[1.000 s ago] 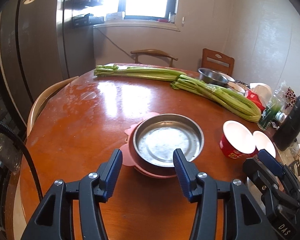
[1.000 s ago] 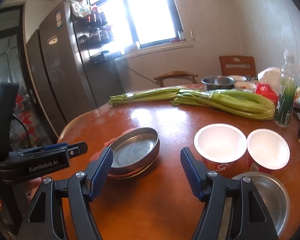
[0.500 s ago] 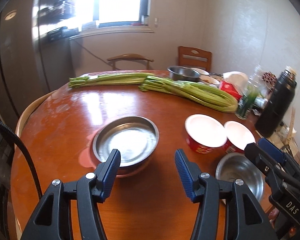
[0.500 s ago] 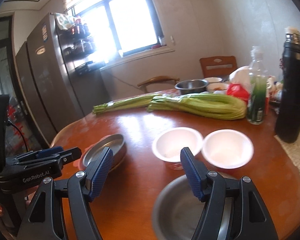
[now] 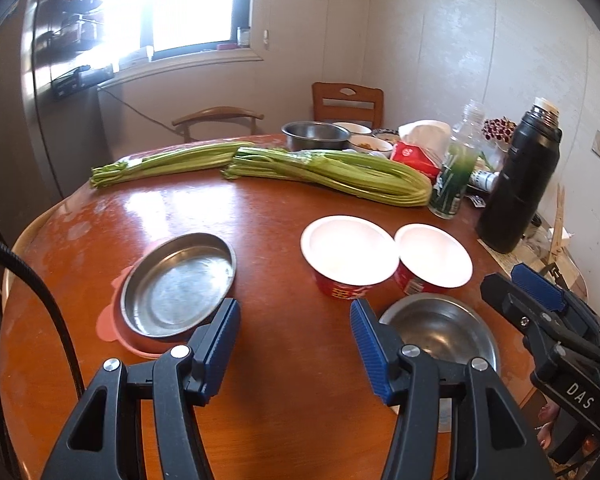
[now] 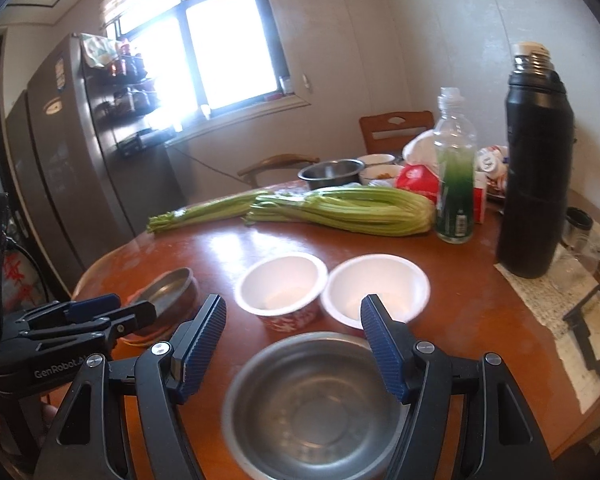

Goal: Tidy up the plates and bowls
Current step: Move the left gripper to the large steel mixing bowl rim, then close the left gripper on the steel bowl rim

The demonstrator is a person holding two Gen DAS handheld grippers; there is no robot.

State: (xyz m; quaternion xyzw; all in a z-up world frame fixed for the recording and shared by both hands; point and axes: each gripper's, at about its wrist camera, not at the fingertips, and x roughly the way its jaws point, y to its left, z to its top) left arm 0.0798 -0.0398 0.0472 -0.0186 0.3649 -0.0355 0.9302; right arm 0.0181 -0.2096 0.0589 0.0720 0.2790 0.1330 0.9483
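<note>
The left gripper (image 5: 294, 338) stands open with nothing between its 2 blue pads; its jaws have just been opening a little. It hovers over bare wood of the round table (image 5: 260, 216). Ahead and to its left lies a steel plate (image 5: 179, 283) stacked on a pink plate (image 5: 110, 322). Ahead and to its right stand 2 red paper bowls (image 5: 348, 254) (image 5: 432, 260), rims touching. Just beside its right finger sits a steel bowl (image 5: 440, 330).

The right gripper (image 6: 292, 330) is also wide open and holds nothing. The steel bowl (image 6: 312, 404) lies directly below and between its fingers, though no pad presses on it. The 2 paper bowls (image 6: 282, 286) (image 6: 378, 288) sit just beyond its fingertips.

Only the left wrist view shows the pink plate clearly and the full face of the steel plate; the right wrist view shows that stack edge-on, partly hidden behind the left gripper (image 6: 96, 308). Only the right wrist view shows the steel bowl whole. Each view catches the other gripper at its edge (image 5: 536, 284).

Beyond both grippers lie 2 celery bundles (image 5: 328, 174), a green bottle (image 6: 456, 196) and a black flask (image 6: 536, 176).
</note>
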